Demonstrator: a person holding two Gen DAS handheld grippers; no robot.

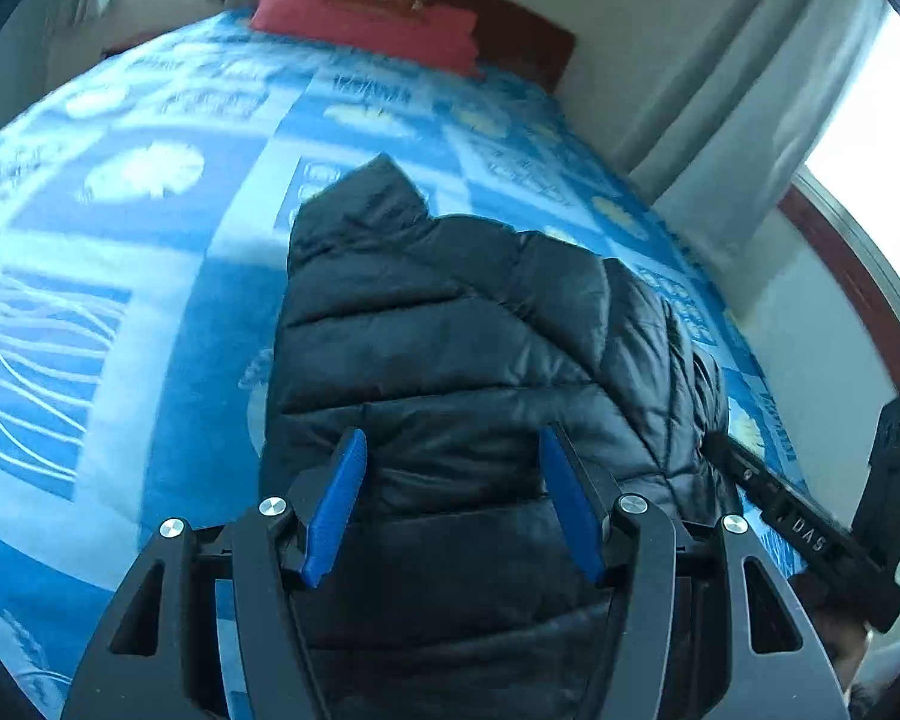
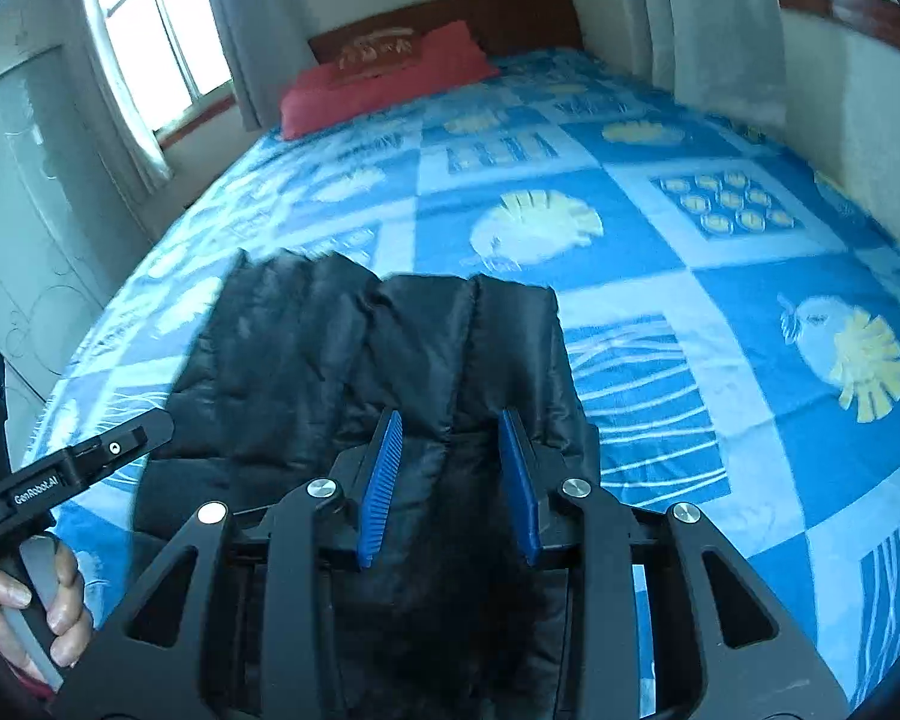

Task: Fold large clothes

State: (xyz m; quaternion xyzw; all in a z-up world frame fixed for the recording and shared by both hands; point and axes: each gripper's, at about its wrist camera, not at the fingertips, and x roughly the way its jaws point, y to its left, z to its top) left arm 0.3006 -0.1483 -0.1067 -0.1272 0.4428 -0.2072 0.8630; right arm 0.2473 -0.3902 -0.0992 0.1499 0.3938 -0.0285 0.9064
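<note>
A black puffer jacket (image 1: 450,348) lies on the blue patterned bed (image 2: 690,252); left tool (image 1: 453,504) and right tool (image 2: 450,480) both hover spread above it.

Left tool (image 1: 450,504), right tool (image 2: 450,480): black frames, blue ribbed pads, silver screws.

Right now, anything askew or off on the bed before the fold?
Nothing damaged or spilled. The black puffer jacket lies bunched and angled across the blue blanket, its sleeve ridged up on one side. Left gripper and right gripper are open above it.
</note>
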